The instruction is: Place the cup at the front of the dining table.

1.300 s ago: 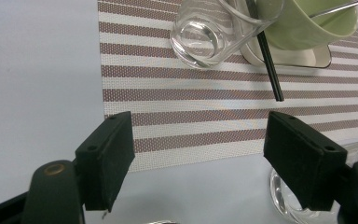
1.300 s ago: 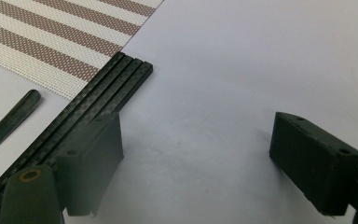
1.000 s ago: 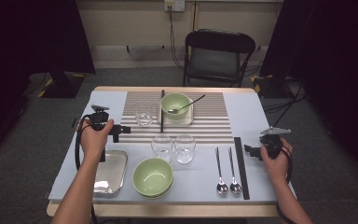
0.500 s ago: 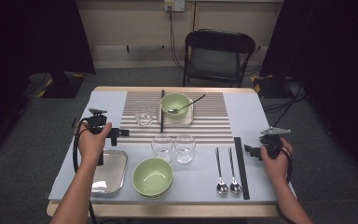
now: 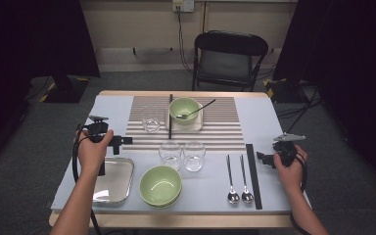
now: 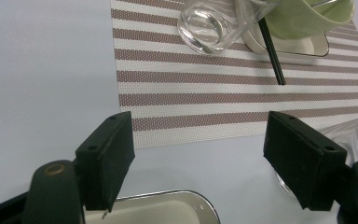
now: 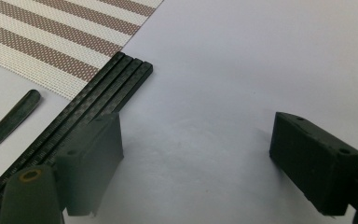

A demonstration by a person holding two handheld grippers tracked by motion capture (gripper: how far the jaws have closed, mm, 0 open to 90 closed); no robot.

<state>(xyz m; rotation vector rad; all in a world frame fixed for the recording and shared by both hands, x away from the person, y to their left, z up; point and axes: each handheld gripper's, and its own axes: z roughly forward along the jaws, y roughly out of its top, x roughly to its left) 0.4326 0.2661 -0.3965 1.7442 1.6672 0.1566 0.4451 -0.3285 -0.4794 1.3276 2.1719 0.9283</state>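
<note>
Spanning a pale grey desk (image 5: 274,122), the brown-and-white striped placemat (image 5: 225,129) carries most of the tableware, and nothing appears lifted yet, so I judge the work barely begun. Nearest the left claw (image 5: 125,141), released wide, lies the shiny rectangular steel tray (image 5: 115,178), just below it; beside the right claw (image 5: 260,157), likewise spread and empty, lie long black chopsticks (image 5: 253,174).

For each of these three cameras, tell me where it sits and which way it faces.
High view: above the person's side, facing forward and down on the table; both forearms show.
Left gripper view: on the left gripper, open, facing the striped mat.
Right gripper view: on the right gripper, open, facing the black sticks.
All three share the mat.
</note>
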